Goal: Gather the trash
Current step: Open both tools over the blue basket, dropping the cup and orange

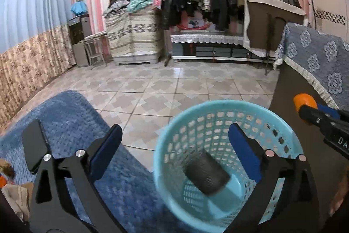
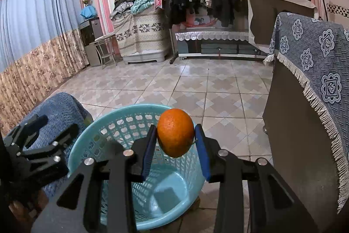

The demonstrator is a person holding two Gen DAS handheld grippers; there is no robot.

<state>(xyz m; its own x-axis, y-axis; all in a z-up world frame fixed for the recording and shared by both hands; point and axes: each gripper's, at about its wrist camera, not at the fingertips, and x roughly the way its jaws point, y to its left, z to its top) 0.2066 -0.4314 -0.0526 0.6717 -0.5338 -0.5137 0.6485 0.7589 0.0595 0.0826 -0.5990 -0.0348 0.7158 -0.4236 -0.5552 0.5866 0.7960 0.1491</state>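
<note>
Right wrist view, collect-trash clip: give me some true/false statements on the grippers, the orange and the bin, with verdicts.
1. The right gripper is shut on the orange. True.
2. The orange lies at the bottom of the bin. False: it is held above the bin's opening.
3. The left gripper holds a dark object. False: it is open and holds nothing.
4. A dark object lies inside the bin. True.
5. The bin is a solid red bucket. False: it is light blue with perforated walls.

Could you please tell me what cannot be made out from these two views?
- Dark object in the basket: left wrist view, blurred; identity unclear.
- Same object: right wrist view, largely hidden behind the right tool holding the orange.
- Items at lower left: cut off by the edge.
</note>
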